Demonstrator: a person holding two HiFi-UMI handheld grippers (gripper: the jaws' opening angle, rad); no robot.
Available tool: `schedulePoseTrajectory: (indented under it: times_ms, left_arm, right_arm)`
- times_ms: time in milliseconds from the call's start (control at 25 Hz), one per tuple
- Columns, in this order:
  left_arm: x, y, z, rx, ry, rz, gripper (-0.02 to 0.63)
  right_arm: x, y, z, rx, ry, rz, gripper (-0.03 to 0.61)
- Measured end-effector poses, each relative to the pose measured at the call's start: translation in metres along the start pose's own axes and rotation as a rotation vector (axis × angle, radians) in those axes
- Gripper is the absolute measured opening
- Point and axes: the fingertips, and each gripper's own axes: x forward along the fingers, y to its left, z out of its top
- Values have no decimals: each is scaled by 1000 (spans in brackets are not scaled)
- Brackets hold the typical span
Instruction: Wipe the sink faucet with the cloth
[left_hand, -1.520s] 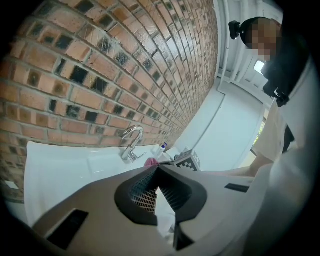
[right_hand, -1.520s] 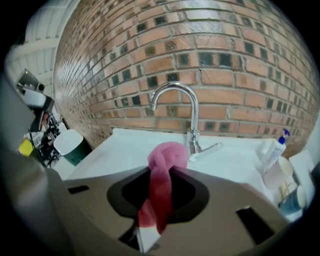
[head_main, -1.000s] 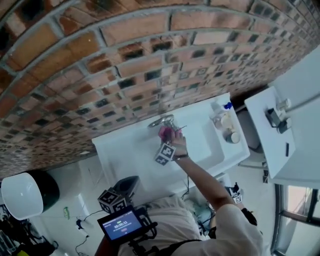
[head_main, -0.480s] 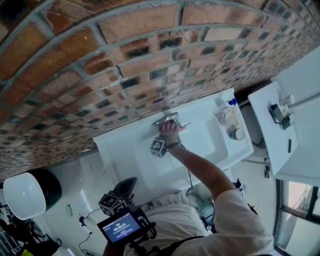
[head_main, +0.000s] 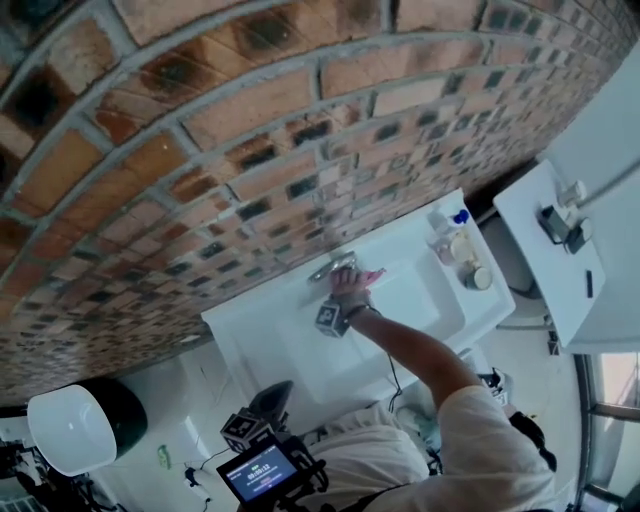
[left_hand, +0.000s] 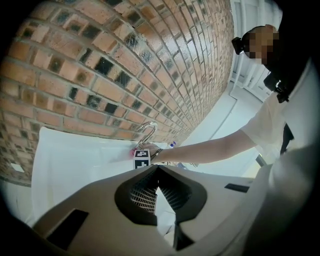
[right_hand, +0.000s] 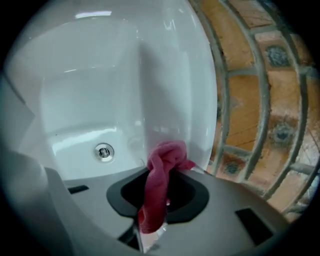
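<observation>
Cloth (right_hand: 167, 156) was pinched in the right gripper (right_hand: 165, 176). The jaws were clamped tight on it, so the pink fabric bunched up in a wad past the tips and a strip trailed back down between them. From that gripper's view the wad sat over the back rim of the white sink (right_hand: 75, 100). The round drain (right_hand: 104, 151) was down in the basin off to one side and the brick wall (right_hand: 260, 95) was right behind.

In the head view the person's right arm reached across the basin. The pink bit poked out just beside the chrome faucet (head_main: 333, 267) at the wall side. Honestly couldn't tell if it was actually touching the metal.

The left gripper (left_hand: 158, 168) was held back near the person's body, well apart from the sink, jaw tips closed against each other with nothing in them. Its view looked across at the curved spout and the other gripper's marker cube (left_hand: 142, 159) below it. A few bottles (head_main: 452, 243) stood on the sink's right end, near the wall.
</observation>
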Motion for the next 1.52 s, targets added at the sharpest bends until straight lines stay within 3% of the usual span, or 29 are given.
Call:
schedulePoseTrajectory:
  times_ms: [160,520,760,960,1040,1160,1280,1360,1520]
  left_arm:
    - [3,-8,10,1,12,1,0]
    - [16,-20,6,49,22,-17,0]
    - [20,-33,6,66,27,-25,0]
    - [22,-19,10,113,41,-1,0]
    - [22,-17,9,110,46,7,0]
    - [23,-18,7,97,48,10,0]
    - [27,-18,5,84,47,-1,0]
    - [30,-20,6,72,48,-7,0]
    - [31,-23,15,47,56,6,0]
  right_arm:
    - [-14,-9,4,127,-102,19,95]
    - [-45,-56,-28,501,-197,155,95]
    - [-38,-51,-57,715,-213,362,95]
    - [-19,-52,-72,917,-287,525,96]
    - [-7,-49,-69,974,-336,627,97]
    - [-5,-47,-67,1022,-328,794,97]
    - [11,-41,-84,1061,-289,825,97]
    - [30,-41,-96,1144,-301,822,97]
    - [41,-43,-92,1321,-428,989,97]
